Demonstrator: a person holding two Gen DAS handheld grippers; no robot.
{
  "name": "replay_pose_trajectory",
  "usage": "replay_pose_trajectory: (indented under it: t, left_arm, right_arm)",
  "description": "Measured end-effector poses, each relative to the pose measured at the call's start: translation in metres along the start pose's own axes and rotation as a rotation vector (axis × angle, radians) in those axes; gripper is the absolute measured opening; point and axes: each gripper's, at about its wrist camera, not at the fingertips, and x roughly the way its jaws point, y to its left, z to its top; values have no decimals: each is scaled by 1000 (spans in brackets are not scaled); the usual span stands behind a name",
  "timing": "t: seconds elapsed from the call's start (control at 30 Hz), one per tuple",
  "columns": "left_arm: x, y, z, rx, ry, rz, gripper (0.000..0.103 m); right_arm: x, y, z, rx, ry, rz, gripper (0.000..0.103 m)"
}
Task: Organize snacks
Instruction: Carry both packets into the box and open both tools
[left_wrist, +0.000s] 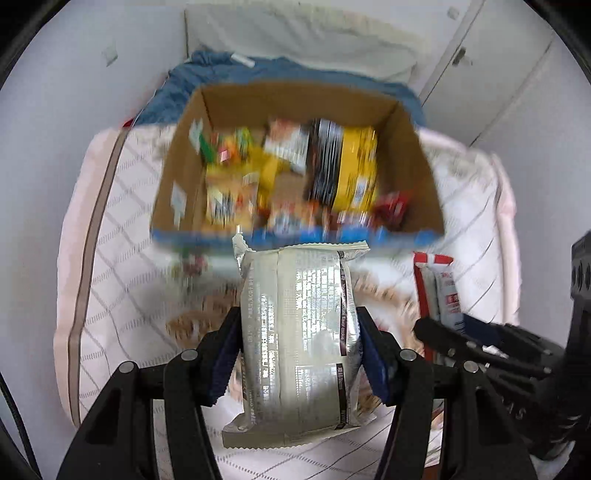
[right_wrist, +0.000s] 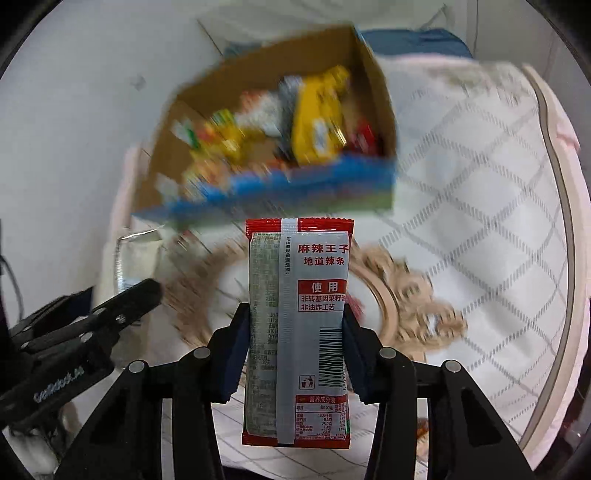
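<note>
silver cookie packet clamped in left gripper, red-and-grey spicy strip packet pinched in right gripper, open cardboard box of snacks behind on quilted mat

Both views are bright and evenly lit, with soft, diffuse light and hardly any hard shadow; its source cannot be told. The fisheye lens bends straight lines and leaves dark corners around a round picture. Motion blur smears the box and the bed behind, so the printing on the snacks inside is unreadable. What each claw holds stays sharp: the silver pack shows faint glare on its foil, and the red pack is crisp enough to read.
</note>
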Motion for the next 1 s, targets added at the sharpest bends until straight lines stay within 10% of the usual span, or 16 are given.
replay_pose_trajectory:
  t: [0.47, 1.0]
  left_arm:
    - [81, 27, 177, -46, 94, -30, 57]
    - [186, -2, 213, -1, 264, -42, 66]
  right_arm:
    - [40, 4, 169, -17, -47, -148, 49]
    - [113, -33, 219, 45, 60, -276, 65]
